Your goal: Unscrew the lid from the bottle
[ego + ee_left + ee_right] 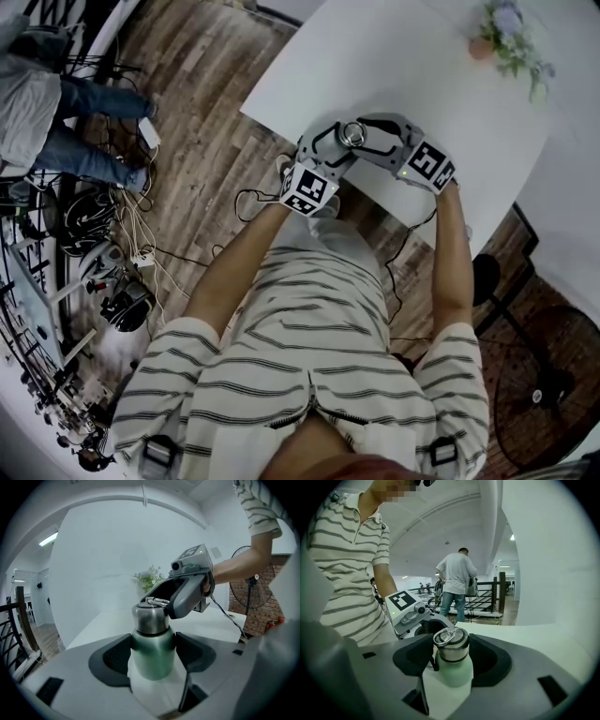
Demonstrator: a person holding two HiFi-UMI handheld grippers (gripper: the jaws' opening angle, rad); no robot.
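**What the views keep back**

In the head view the left gripper (pixel 345 143) and the right gripper (pixel 364 137) cover the body of the pale green metal bottle (pixel 152 656); only its round steel lid (pixel 353 133) peeks out. The flowering plant in a small pot (pixel 511 42) is blurred. A bystander in jeans (pixel 56 122) is cut by the left edge, and a dark standing fan (pixel 553 375) by the right. In the left gripper view, the right gripper's jaw hides the lid's far side.
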